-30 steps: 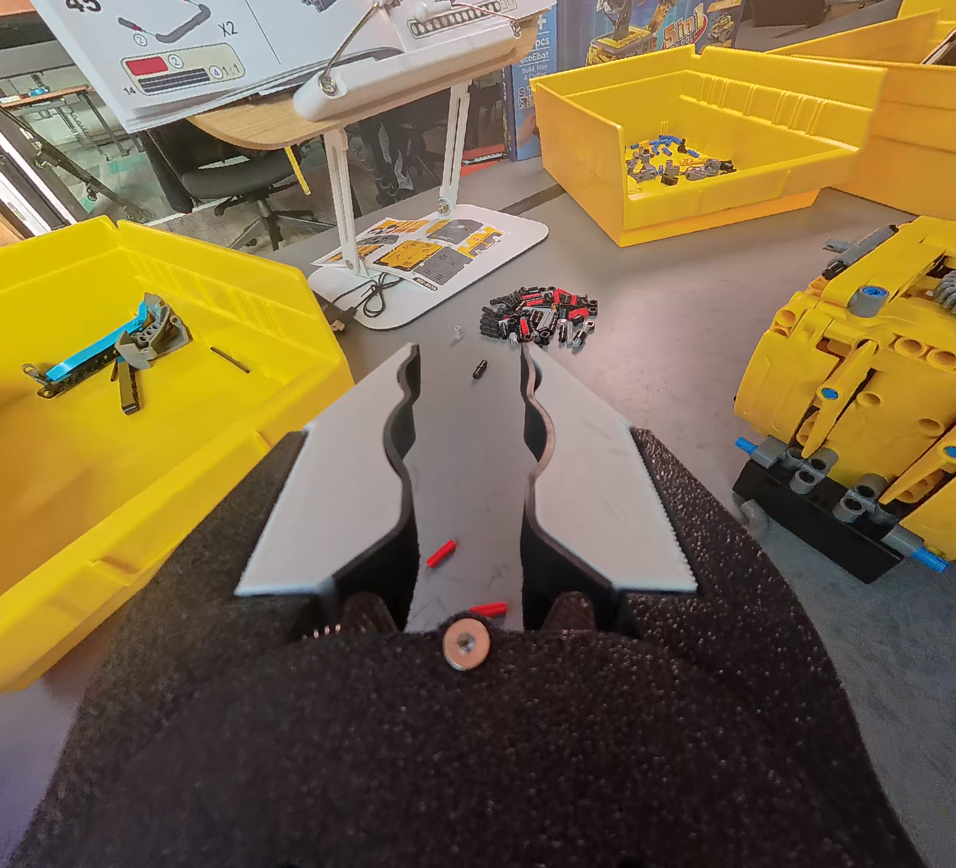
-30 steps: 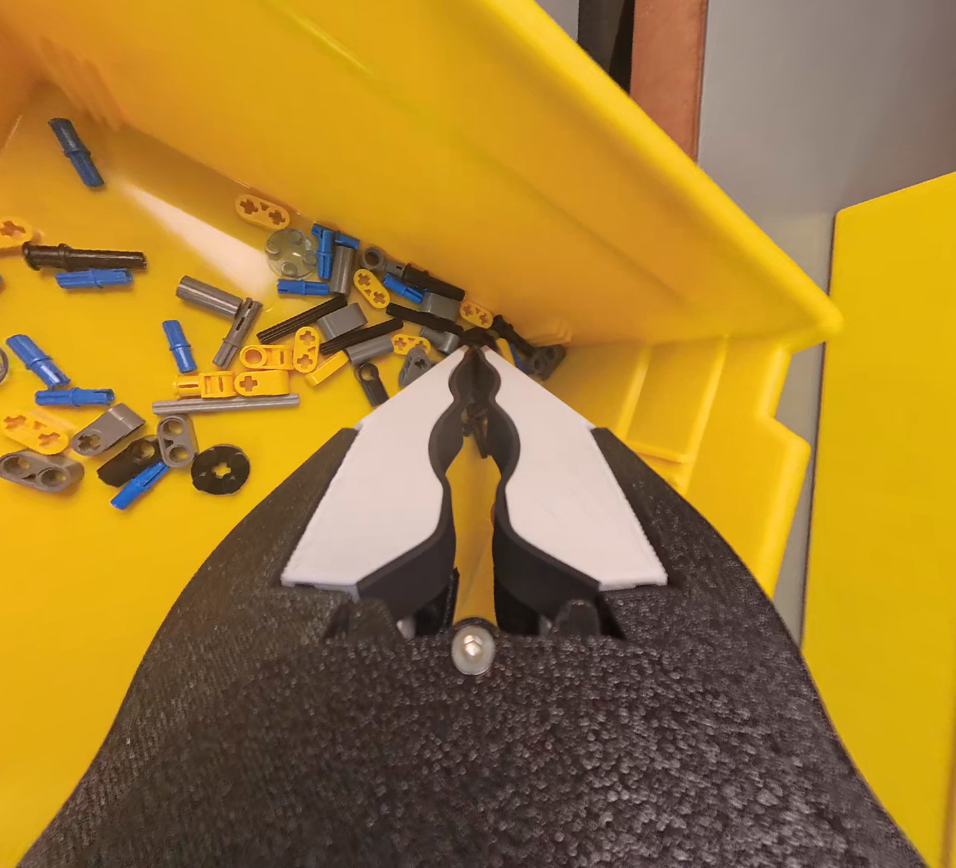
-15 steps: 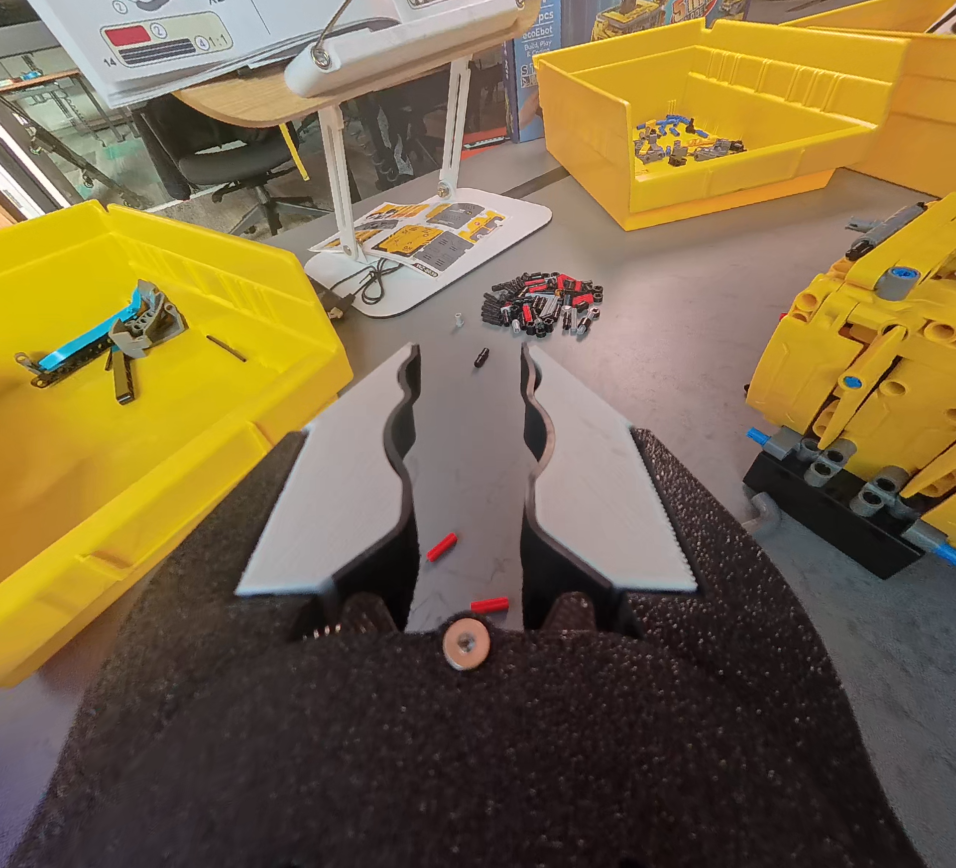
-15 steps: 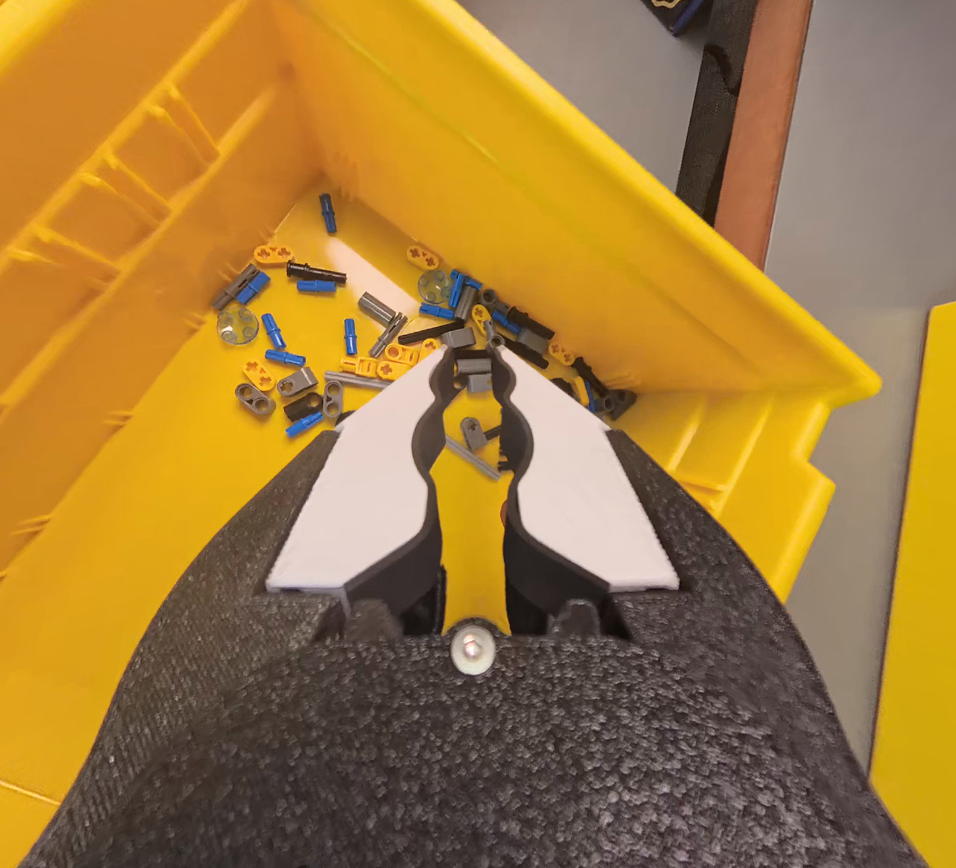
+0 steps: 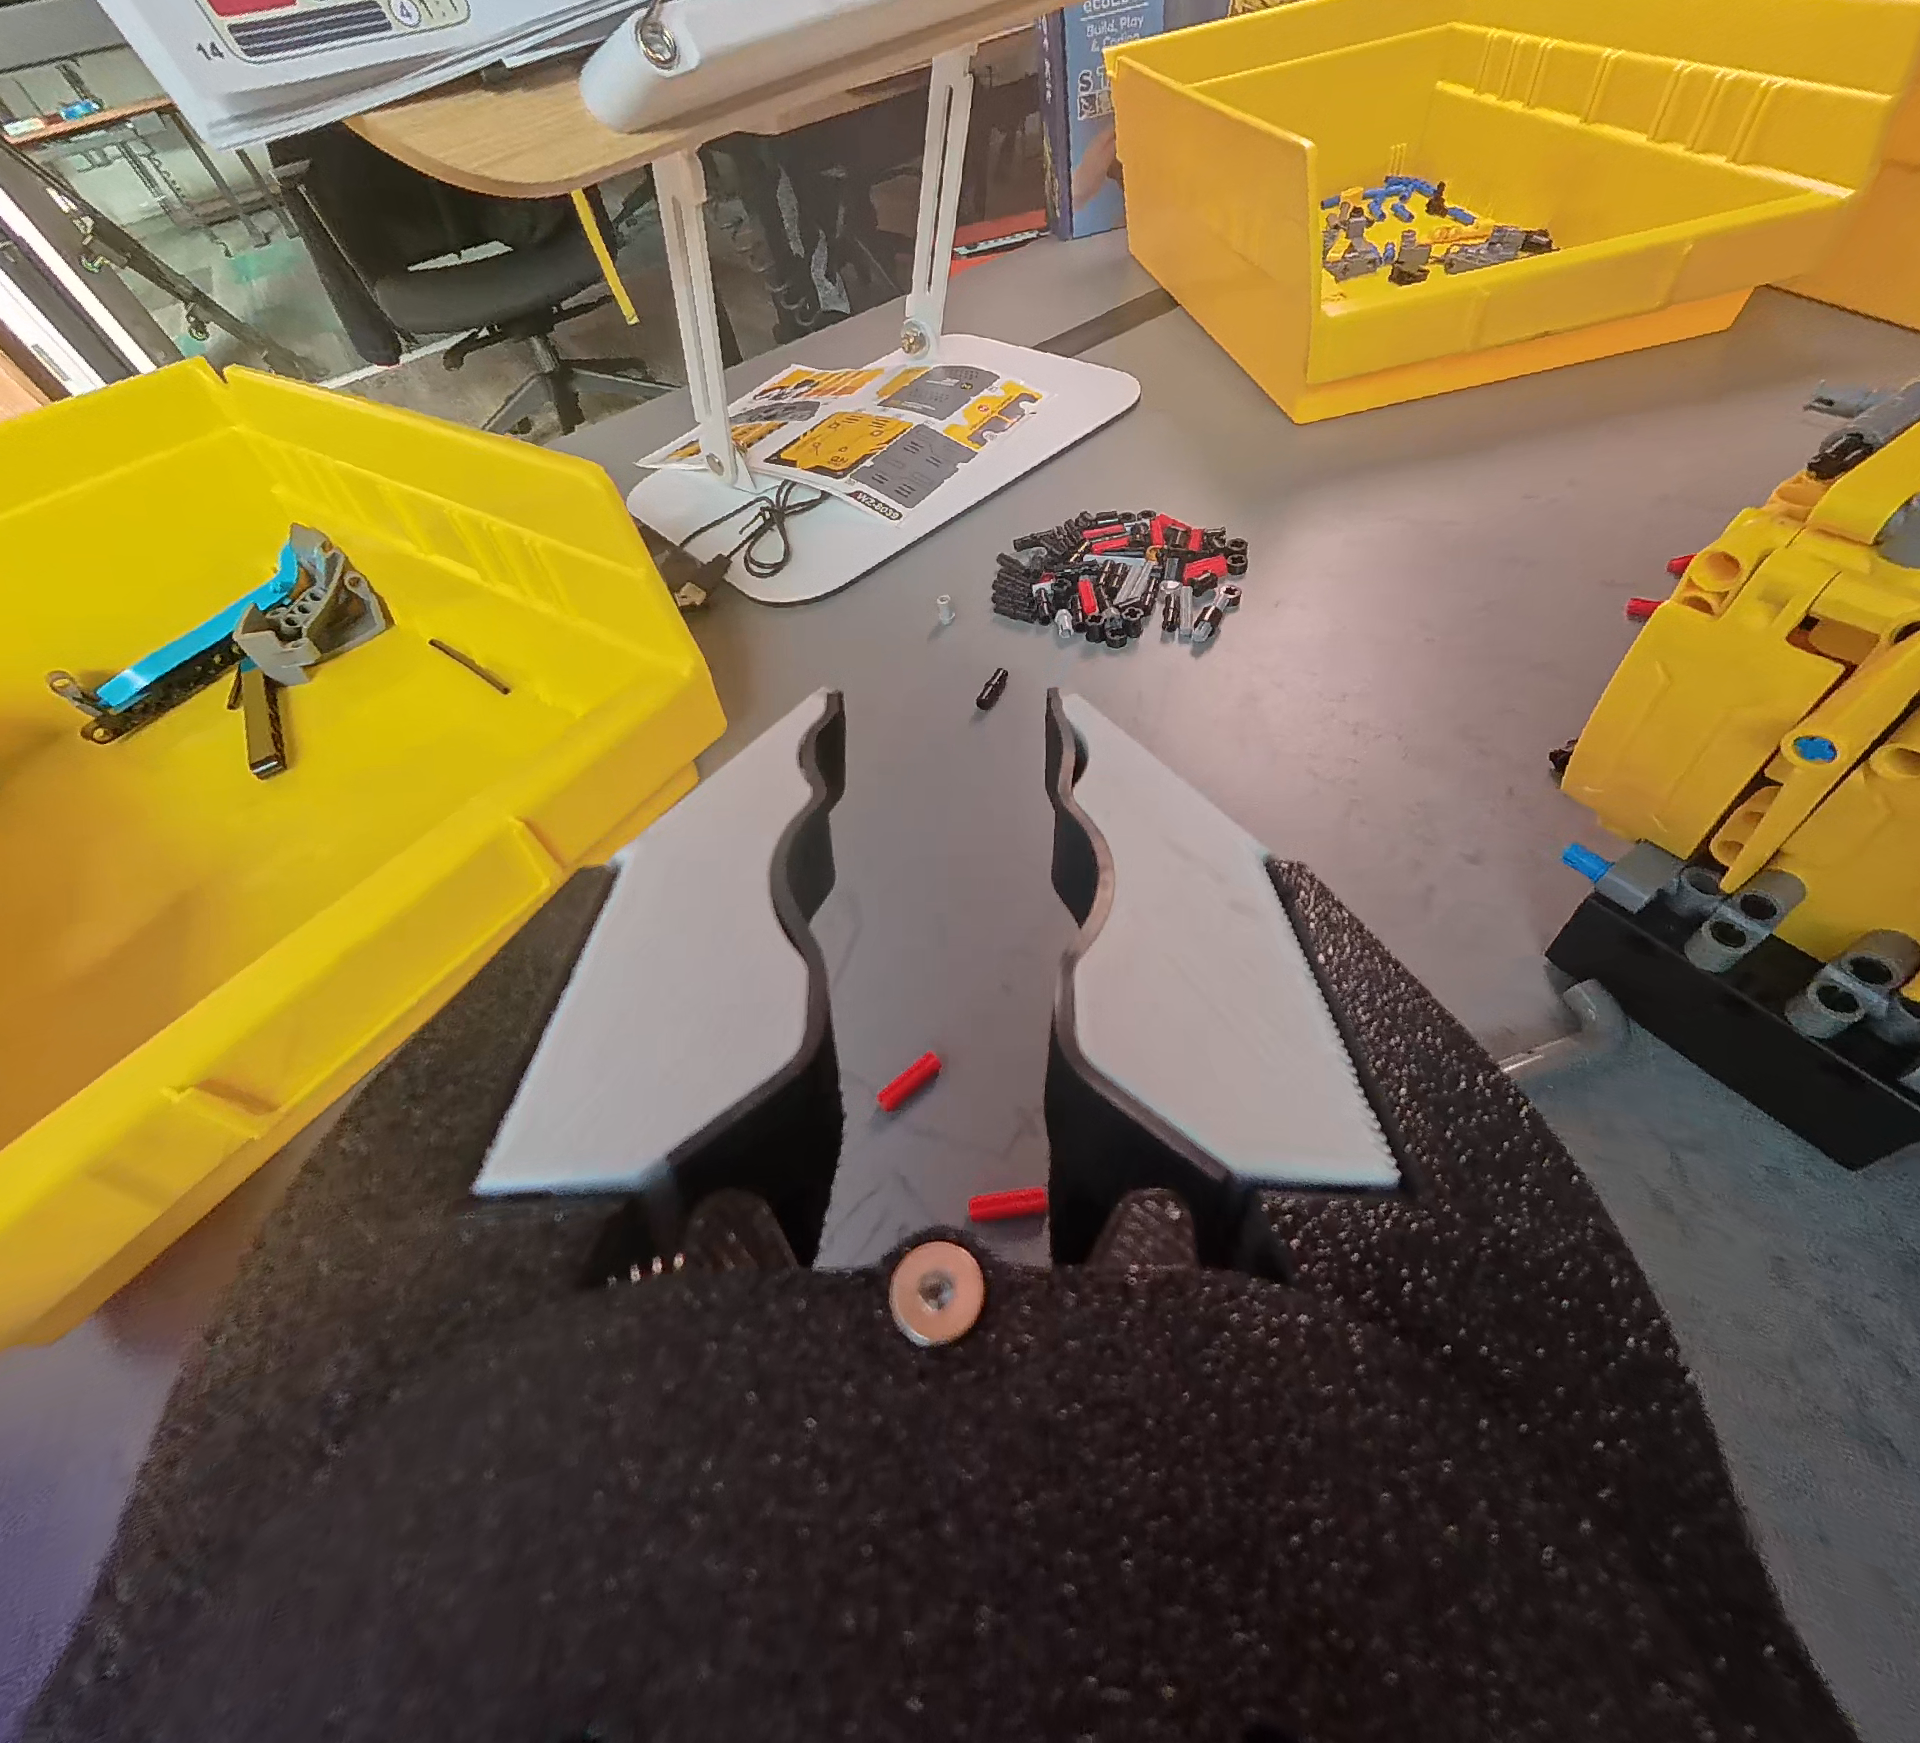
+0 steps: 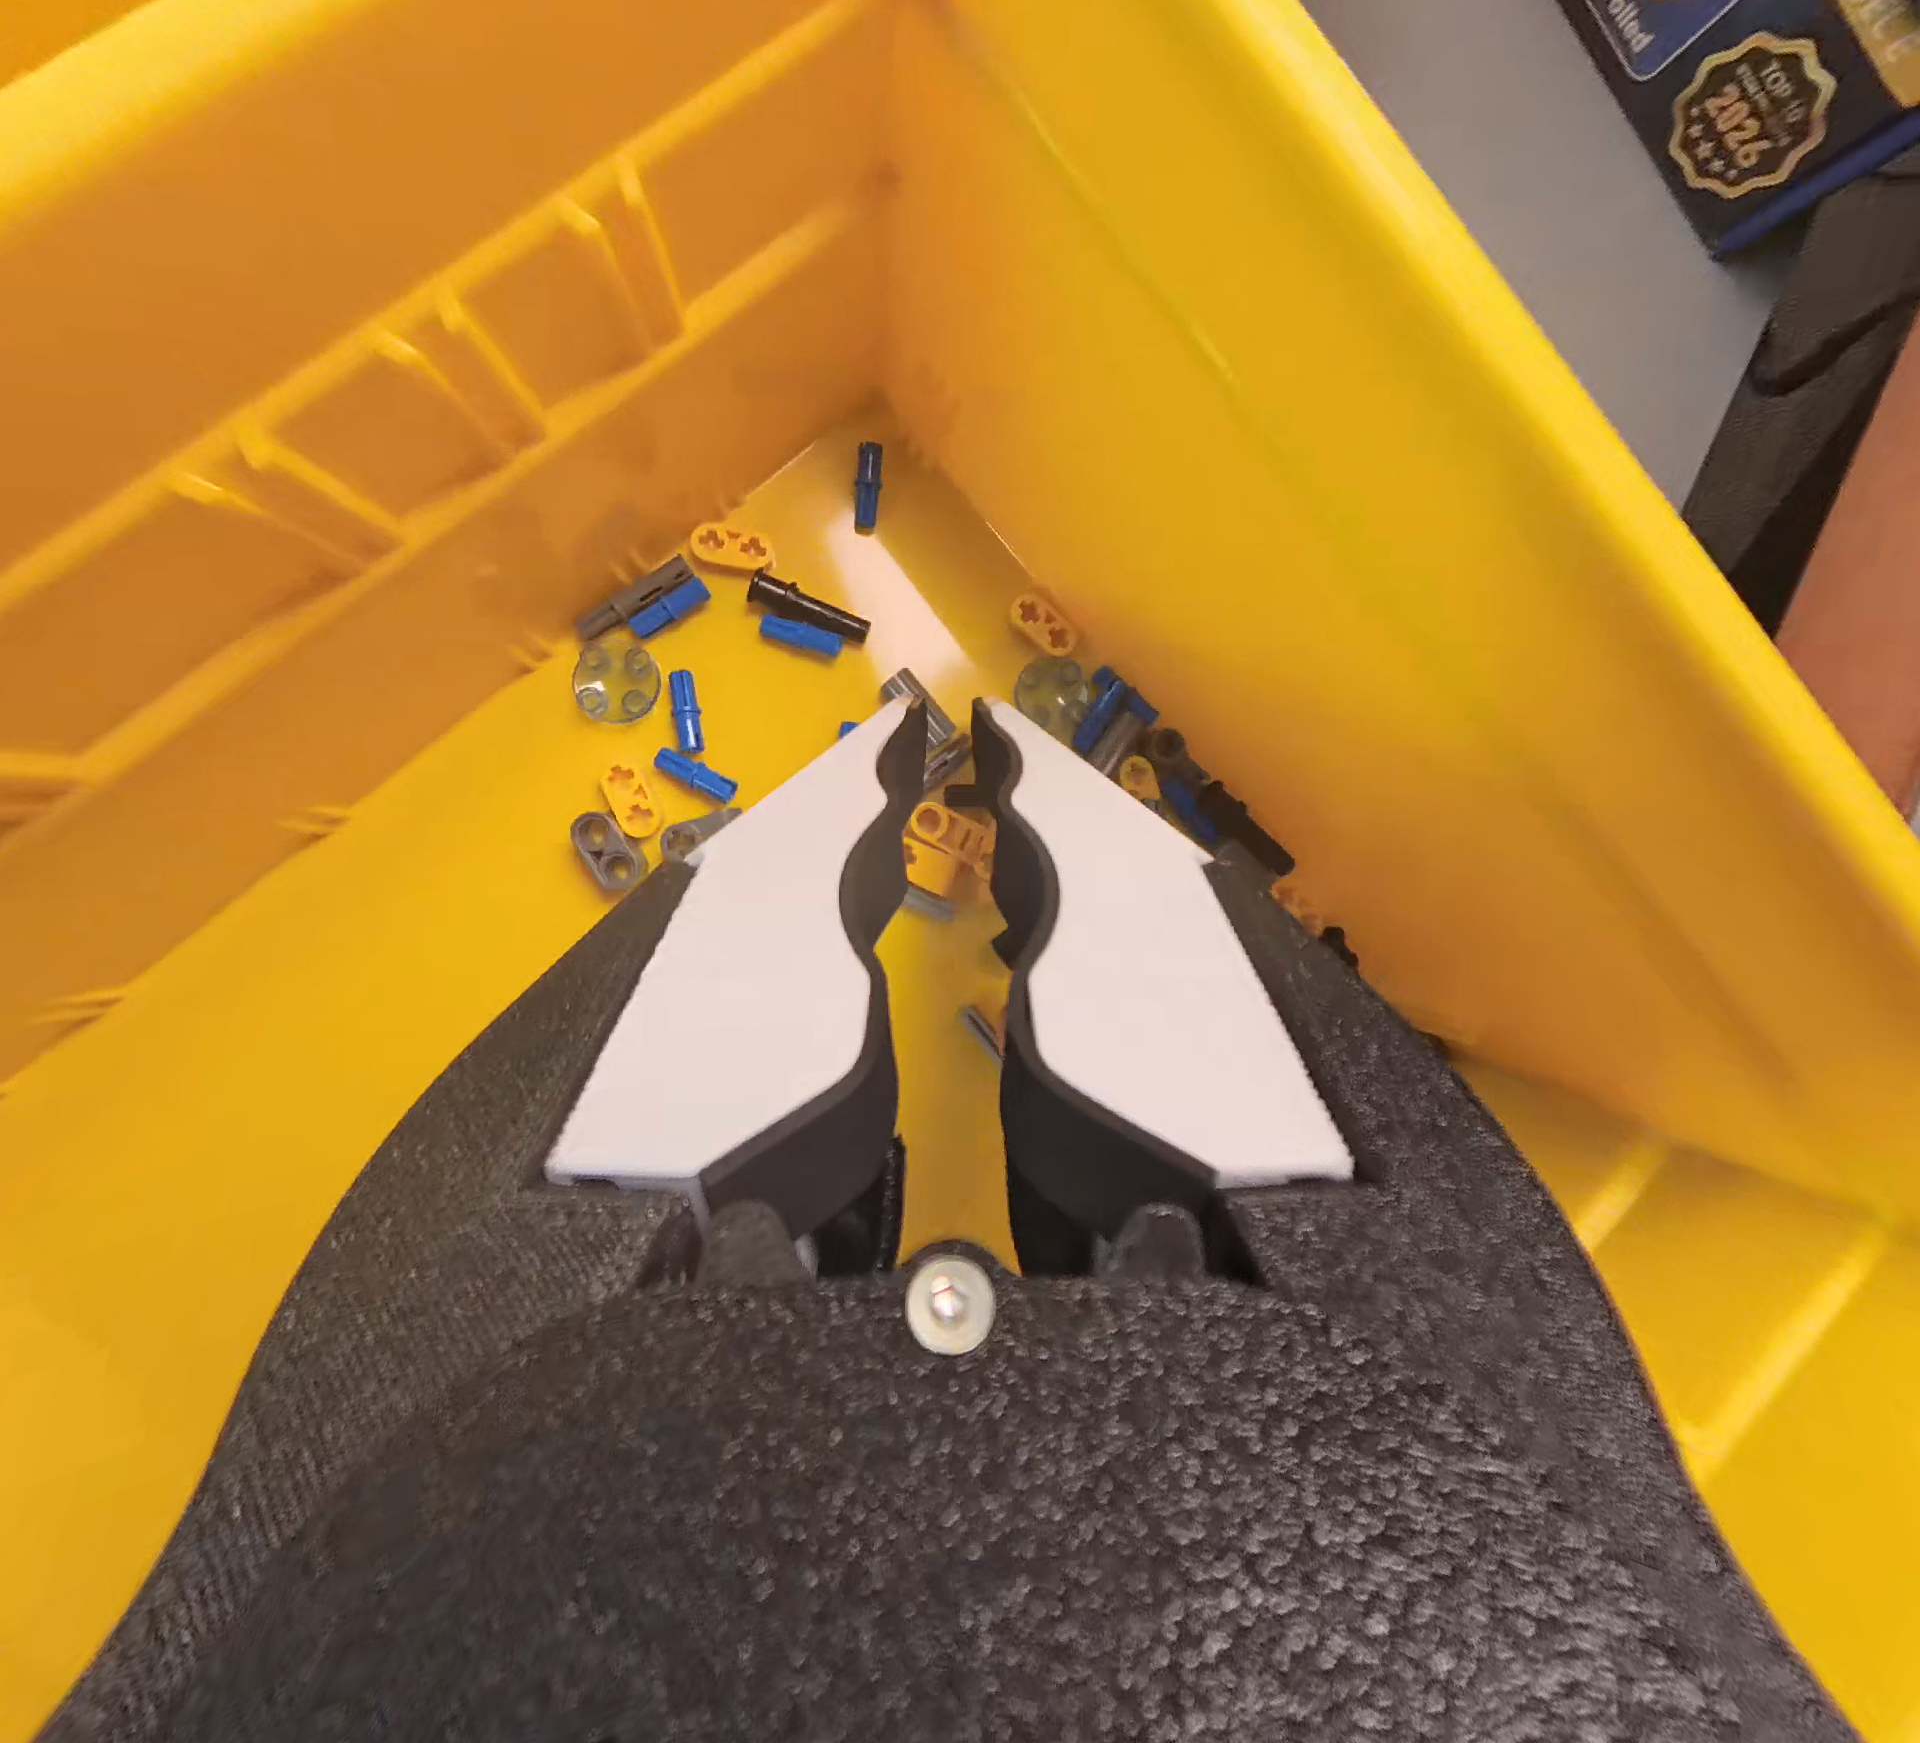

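My left gripper (image 5: 940, 717) is open and empty, low over the grey table (image 5: 1351, 706). Two red pins (image 5: 908, 1081) lie on the table between its fingers. A black pin (image 5: 992, 687) lies just past its tips, and a pile of black, red and grey pieces (image 5: 1122, 576) lies beyond that. My right gripper (image 6: 948, 719) is inside a yellow bin (image 6: 1299, 550), above loose blue, yellow, grey and black pieces (image 6: 686, 706). Its jaws are nearly closed, and a small black piece (image 6: 961, 798) sits pinched between them just behind the tips.
A yellow brick model (image 5: 1766, 706) on a black base stands at the right. A yellow bin (image 5: 312, 862) at the left holds a blue and grey assembly (image 5: 260, 623). A far yellow bin (image 5: 1195, 166) holds small pieces. A white stand (image 5: 883, 457) carries an instruction booklet. My right fingertips sit around 55 cm from my left ones.
My right gripper has risen away from the pieces on the bin floor and swung toward the bin's corner; its jaws parted a little, then narrowed. My left gripper has drifted slightly and stays open.
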### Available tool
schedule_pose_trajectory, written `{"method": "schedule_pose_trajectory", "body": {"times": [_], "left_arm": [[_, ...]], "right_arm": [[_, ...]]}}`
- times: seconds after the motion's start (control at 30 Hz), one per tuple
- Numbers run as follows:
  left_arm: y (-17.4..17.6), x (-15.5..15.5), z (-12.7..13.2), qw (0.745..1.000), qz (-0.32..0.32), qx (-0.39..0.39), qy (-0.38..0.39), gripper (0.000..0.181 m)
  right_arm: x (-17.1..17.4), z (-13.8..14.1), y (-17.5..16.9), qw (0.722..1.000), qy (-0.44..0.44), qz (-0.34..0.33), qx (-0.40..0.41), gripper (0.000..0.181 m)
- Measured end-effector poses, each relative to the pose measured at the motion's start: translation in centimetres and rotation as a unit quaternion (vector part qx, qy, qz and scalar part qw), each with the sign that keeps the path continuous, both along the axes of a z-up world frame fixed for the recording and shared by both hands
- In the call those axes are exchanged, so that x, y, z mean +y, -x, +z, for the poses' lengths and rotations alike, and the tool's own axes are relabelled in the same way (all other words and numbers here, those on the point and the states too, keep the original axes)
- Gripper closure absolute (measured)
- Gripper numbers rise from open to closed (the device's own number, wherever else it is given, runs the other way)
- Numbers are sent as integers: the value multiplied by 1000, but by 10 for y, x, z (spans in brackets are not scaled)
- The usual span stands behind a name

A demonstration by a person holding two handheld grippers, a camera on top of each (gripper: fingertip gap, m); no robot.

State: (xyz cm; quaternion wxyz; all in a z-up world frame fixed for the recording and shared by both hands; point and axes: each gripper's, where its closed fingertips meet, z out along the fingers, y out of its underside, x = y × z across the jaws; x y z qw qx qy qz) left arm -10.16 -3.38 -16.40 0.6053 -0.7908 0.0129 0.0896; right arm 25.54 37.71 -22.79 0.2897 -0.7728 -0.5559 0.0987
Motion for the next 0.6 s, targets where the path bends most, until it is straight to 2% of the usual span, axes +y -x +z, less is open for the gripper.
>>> {"method": "schedule_pose_trajectory", "body": {"times": [0.23, 0.47, 0.6], "left_arm": [[3, 0, -1, 1000, 6, -2, 2, 144], [4, 1, -2, 1000, 7, -4, 5, 144], [5, 0, -1, 1000, 7, -6, 2, 144]], "right_arm": [[-13, -5, -6, 998, 0, 43, -46, 172], [-3, -3, 2, 992, -17, 97, -76, 164], [-7, -9, 7, 990, 27, 119, -67, 174]]}}
